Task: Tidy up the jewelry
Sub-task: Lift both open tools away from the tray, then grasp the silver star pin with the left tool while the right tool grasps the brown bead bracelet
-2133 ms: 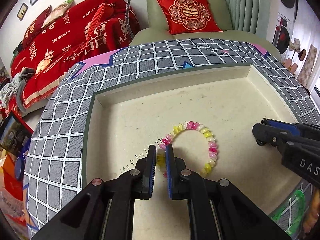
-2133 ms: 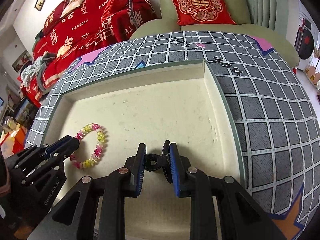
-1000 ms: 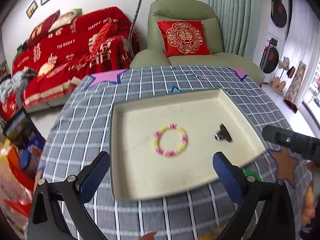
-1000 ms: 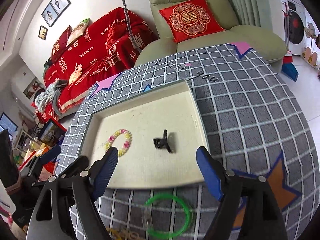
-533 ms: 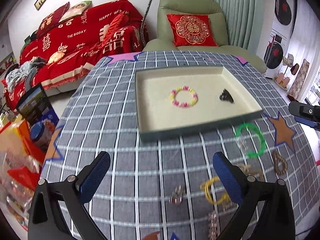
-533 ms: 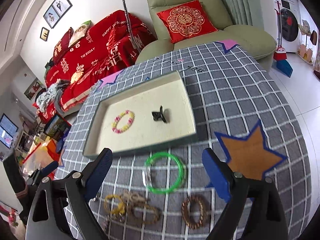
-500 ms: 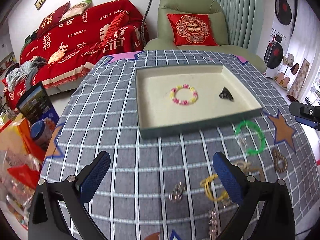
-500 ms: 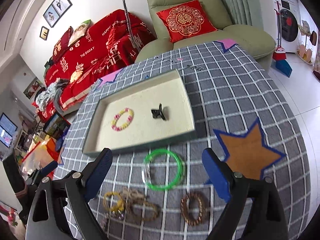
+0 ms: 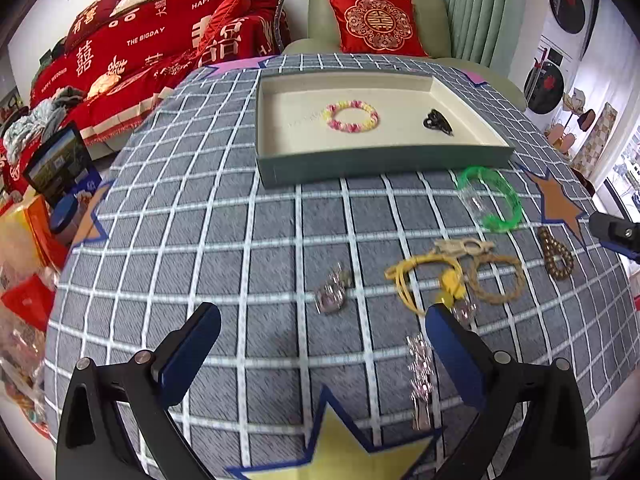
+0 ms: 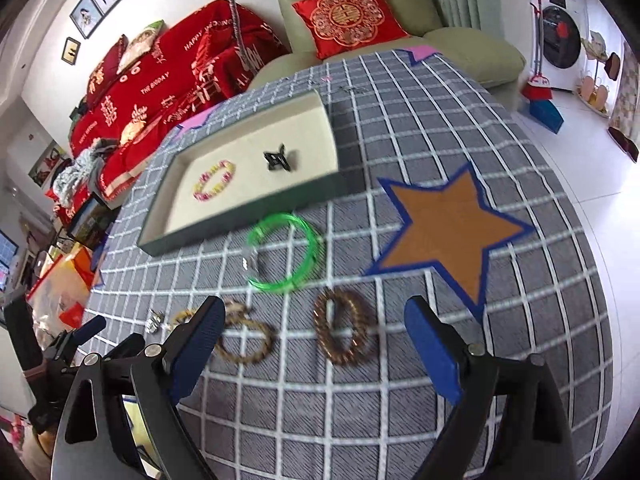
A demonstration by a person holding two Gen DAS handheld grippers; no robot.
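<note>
Both pairs of fingers are spread wide and hold nothing: the left gripper (image 9: 320, 344) hangs over the grey checked tablecloth (image 9: 200, 240) with its blue pads (image 9: 452, 356) flanking a patch of loose jewelry, and the right gripper (image 10: 316, 340) is likewise splayed above the cloth. Between the left gripper's fingers lie a small silvery pink earring (image 9: 334, 294) and, nearer the right pad, a dangling pink earring (image 9: 420, 380); just beyond are a yellow cord bracelet (image 9: 424, 280) and a tan woven bracelet (image 9: 496, 280), touching or overlapping a pale clasp piece. Between the right gripper's fingers sits a brown beaded bracelet (image 10: 344, 332), with the tan woven bracelet (image 10: 244, 340) close by its left pad. Farther out, a green bangle (image 10: 284, 256) lies on the cloth just in front of the tray (image 10: 240, 216), apart from its wall. Inside the shallow cream-lined tray (image 9: 384, 160) rest a pink and yellow bead bracelet (image 9: 352, 116) toward the left and a black hair clip (image 9: 436, 122) toward the right, well apart from each other. An orange star (image 10: 448, 220) is printed on the cloth right of the bangle. Behind the table stand a red-covered sofa (image 9: 140, 52) and a green armchair with a red cushion (image 9: 376, 24).
</note>
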